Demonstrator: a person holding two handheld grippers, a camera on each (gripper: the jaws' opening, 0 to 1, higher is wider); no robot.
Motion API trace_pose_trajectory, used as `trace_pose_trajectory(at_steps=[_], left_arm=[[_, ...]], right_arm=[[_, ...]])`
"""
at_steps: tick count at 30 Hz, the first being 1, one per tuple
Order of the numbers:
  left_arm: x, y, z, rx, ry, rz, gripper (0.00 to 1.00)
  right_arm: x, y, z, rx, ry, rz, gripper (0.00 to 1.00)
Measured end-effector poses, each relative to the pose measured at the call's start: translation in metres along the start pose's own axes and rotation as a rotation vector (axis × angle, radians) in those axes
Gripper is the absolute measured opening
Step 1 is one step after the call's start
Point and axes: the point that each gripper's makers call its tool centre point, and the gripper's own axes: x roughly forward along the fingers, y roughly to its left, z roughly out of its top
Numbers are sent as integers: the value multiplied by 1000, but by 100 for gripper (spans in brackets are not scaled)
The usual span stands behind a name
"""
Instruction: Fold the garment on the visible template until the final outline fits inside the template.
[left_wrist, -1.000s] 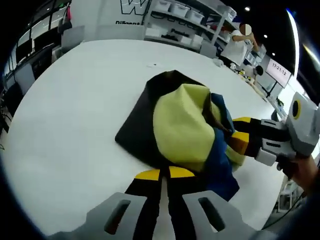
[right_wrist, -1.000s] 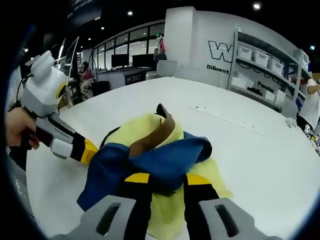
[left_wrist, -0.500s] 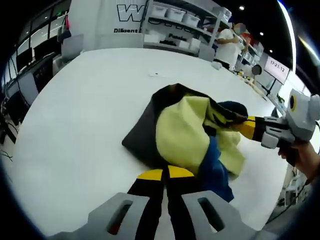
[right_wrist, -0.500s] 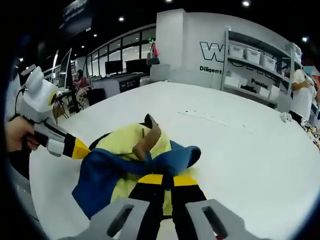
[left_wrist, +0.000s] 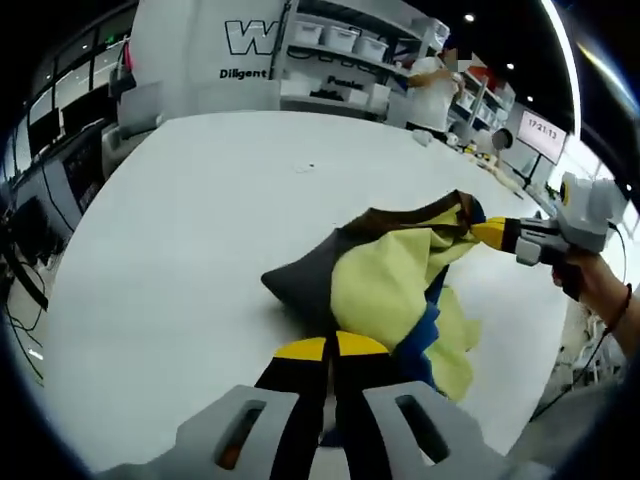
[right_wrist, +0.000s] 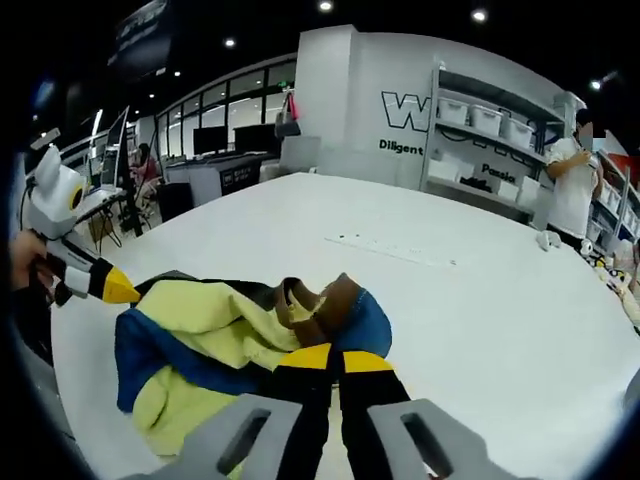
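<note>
I am working at a large round white worktop in a bright hall, with a wall of shelving carrying pale bins beyond it, desks with monitors off to one side, and a person in white standing by the shelves. Ahead of both tongs lies the garment, a bunched yellow and blue piece with a brown-lined edge, heaped on the dark template, a flat grey-black sheet that shows from under the cloth on the side away from my right tongs. I judge the fold is at an early stage: the cloth is still a loose mound, and yellow and blue folds spill past the template's edge, so the outline does not yet fit. My left tongs sit just short of the garment's near hem with their yellow tips pressed together; I cannot tell whether any cloth is caught between them. My right tongs have their tips together at the brown and blue edge of the garment and appear to pinch it, held raised off the worktop. The next move, as I judge it, calls for drawing that raised edge out taut, laying it flat over the template, then tucking the overhanging cloth inward.
</note>
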Motion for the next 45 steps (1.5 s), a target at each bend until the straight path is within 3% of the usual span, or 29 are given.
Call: trace_pose_trajectory(at_steps=[6,17,19,25,27,28,29,32,33,35,38,39,45], left_arm=[[-19,-2,1,6,-5,-35,0],[-47,2,-5,66,11,-51,0],[-48,-2,-6,71,18,-73,0],[-49,1,-13,68,42,-62,0],[-48,3,-14,57,45,-49,0],[-47,6,-15,47,52,-38,0],[-46,8,-15,43,53,-30,0],[-46,14,-14,23,47,-4,0],[-45,15,-13,13,43,3,0],[-45,15,-13,8,43,8,0],[-45,13,-13,1,42,9,0],[-45,13,-14,1,43,9,0],[-47,9,-15,6,39,7,0]], right_arm=[[-4,-12,7,-9,9,-28,0],[10,-30,19,-37,28,-80,0],[15,-31,23,-18,21,-82,0],[30,-23,23,14,19,-64,0],[31,-20,17,66,33,-59,0],[28,-23,15,104,33,-90,0],[25,-24,14,138,9,-100,6],[15,-5,0,285,26,-44,32],[11,1,-6,303,43,-28,36],[2,11,-22,359,95,-31,33],[-7,29,-39,349,111,-15,33],[-13,41,-48,362,147,11,34],[-19,76,-64,415,179,64,35]])
